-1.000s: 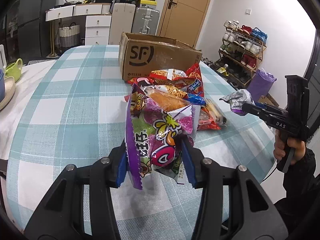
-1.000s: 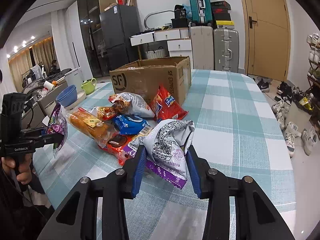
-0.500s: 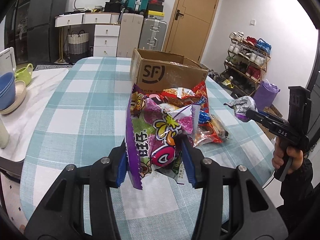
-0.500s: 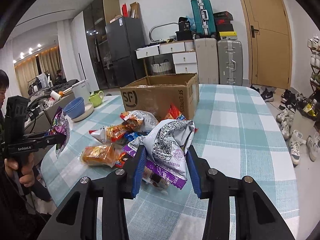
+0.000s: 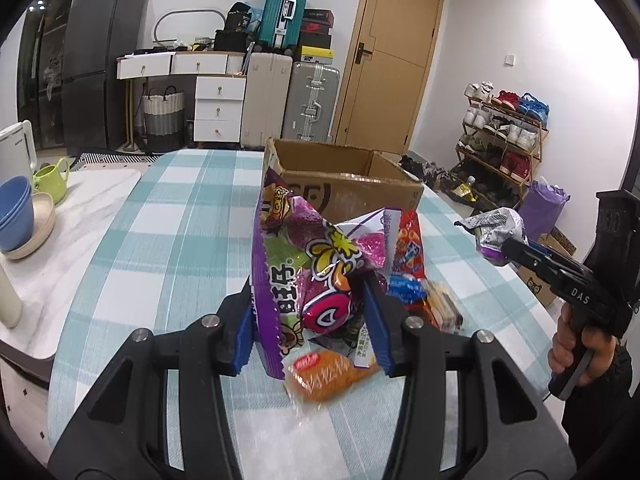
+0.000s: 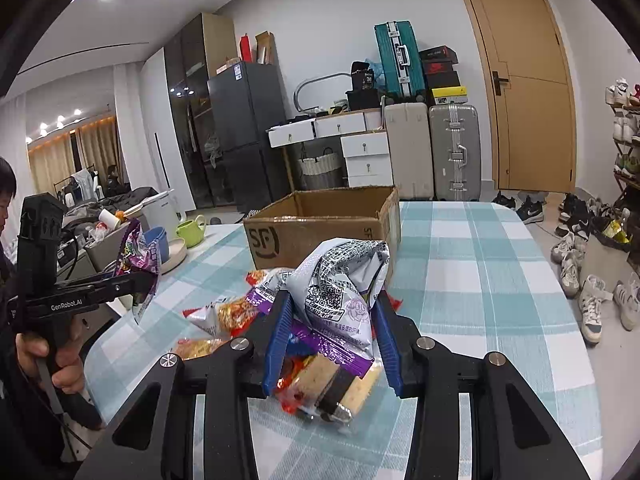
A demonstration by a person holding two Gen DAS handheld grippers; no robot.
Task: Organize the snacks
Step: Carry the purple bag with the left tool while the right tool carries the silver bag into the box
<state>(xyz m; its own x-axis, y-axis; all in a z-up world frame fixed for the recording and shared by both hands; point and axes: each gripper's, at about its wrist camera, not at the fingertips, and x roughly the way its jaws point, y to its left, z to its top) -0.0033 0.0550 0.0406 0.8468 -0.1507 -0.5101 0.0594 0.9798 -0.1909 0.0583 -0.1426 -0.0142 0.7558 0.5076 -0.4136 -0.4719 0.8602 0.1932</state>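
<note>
Clamping a purple snack bag (image 5: 308, 276) between its blue pads, the left gripper (image 5: 310, 320) holds it upright above the checked tablecloth (image 5: 168, 248); the right gripper (image 6: 332, 336) is closed the same way on a silver-and-purple packet (image 6: 340, 292), printed side toward its own camera. Each wrist view catches the other tool from the side: the left view shows the right gripper (image 5: 516, 246) with a hand (image 5: 576, 344) on its trigger and the silver packet (image 5: 494, 230) hanging off the table's edge; the right view shows the left gripper (image 6: 148, 276), its hand (image 6: 56, 352), and the purple bag (image 6: 138, 256) raised beside the table. Under the held bags lies a pile of loose snacks (image 6: 236, 312); an orange packet (image 5: 332, 372) is clear only in the left view, a wrapped sandwich-like cake (image 6: 340, 384) only in the right. Beyond the pile stands an open cardboard box (image 6: 320, 228); the left view looks into part of its interior. Only the left view shows blue bowls (image 5: 14, 220) plainly.
</note>
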